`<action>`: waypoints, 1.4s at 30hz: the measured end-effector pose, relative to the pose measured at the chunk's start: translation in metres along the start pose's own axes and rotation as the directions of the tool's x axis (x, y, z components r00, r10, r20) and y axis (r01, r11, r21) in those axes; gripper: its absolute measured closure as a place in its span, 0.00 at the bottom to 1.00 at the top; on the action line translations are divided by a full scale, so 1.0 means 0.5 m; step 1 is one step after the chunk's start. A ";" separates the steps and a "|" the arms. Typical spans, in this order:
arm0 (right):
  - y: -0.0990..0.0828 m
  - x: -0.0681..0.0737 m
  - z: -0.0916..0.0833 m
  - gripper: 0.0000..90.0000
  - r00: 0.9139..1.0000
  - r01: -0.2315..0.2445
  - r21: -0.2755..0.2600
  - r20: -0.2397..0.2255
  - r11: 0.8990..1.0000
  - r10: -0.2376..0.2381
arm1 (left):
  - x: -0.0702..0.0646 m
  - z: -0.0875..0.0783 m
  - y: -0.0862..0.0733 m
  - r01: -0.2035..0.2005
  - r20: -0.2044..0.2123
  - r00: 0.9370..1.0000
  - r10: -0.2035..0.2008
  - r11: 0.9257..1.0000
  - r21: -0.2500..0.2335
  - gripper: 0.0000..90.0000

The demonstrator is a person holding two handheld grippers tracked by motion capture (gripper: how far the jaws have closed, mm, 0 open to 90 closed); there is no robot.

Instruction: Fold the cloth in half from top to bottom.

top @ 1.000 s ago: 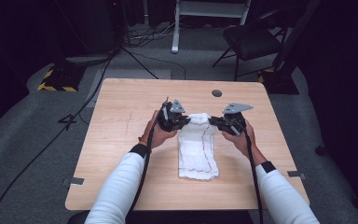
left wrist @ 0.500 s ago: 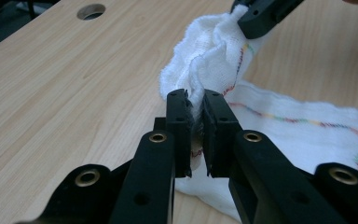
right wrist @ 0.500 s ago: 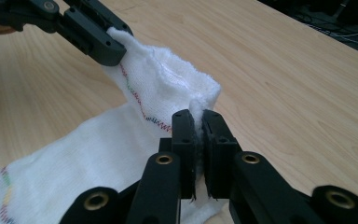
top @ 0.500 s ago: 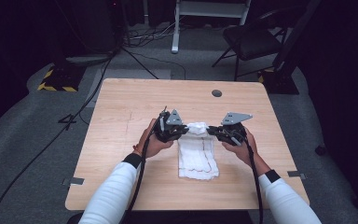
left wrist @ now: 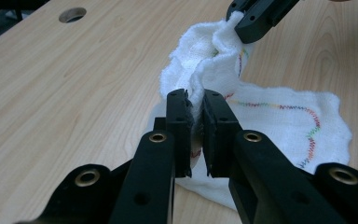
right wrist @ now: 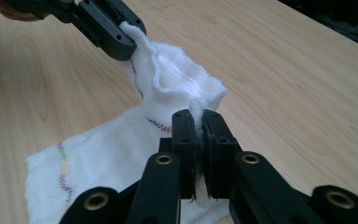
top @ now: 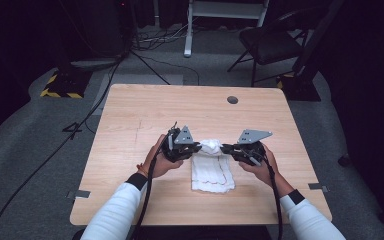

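High view, light wooden table (top: pixel 130 115) with a round cable hole (top: pixel 232 99), grey carpet, dark chair (top: pixel 267 42) beyond, white cloth (top: pixel 211 172) near centre, long axis near to far, far edge bunched between left gripper (top: pixel 198 146) and right gripper (top: pixel 223 148), left gripper view, jaws clamped on cloth (left wrist: pixel 265 116) edge, right gripper view, jaws pinching cloth (right wrist: pixel 121 154) edge.

A: Where is there room to move?

B: The far half of the surface (top: pixel 145 107) is bare wood, up to a small round hole (top: pixel 232 100). The left and right sides are bare too.

A: What is in the way?

B: The white cloth (top: pixel 211 172) lies in the middle. Its raised top edge hangs between the left hand-held gripper (top: pixel 199 146) and the right hand-held gripper (top: pixel 223 147), so nothing can pass between them.
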State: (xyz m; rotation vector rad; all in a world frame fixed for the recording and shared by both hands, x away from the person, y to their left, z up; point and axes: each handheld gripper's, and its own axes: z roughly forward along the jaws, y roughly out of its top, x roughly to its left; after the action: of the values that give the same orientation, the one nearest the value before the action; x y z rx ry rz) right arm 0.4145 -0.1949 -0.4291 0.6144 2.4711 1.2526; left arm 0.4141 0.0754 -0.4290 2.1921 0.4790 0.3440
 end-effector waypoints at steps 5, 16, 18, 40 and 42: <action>-0.005 0.014 -0.009 0.94 1.000 0.012 -0.003 -0.012 1.000 -0.012 | -0.016 -0.005 -0.012 -0.001 0.012 1.000 0.001 1.000 -0.009 0.91; -0.023 0.041 -0.034 0.94 0.998 0.041 -0.001 -0.057 0.999 -0.041 | -0.058 -0.012 -0.024 -0.039 0.064 0.997 0.038 0.999 0.006 0.91; -0.029 0.043 -0.038 0.94 0.997 0.039 0.007 -0.069 0.999 -0.039 | -0.069 -0.009 -0.028 -0.053 0.086 0.995 0.050 0.998 0.031 0.91; -0.133 0.100 -0.036 0.91 0.990 0.036 0.148 -0.140 0.988 -0.015 | -0.148 0.026 -0.091 -0.055 0.162 0.986 0.028 0.985 0.164 0.88; -0.136 0.101 -0.035 0.91 0.990 0.034 0.153 -0.140 0.988 -0.013 | -0.150 0.029 -0.096 -0.045 0.163 0.986 0.018 0.985 0.165 0.88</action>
State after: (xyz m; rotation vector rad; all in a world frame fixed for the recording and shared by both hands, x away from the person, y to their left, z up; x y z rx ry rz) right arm 0.3471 -0.2174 -0.4782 0.5511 2.7020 1.1374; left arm 0.3429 0.0591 -0.4817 2.3709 0.3961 0.1450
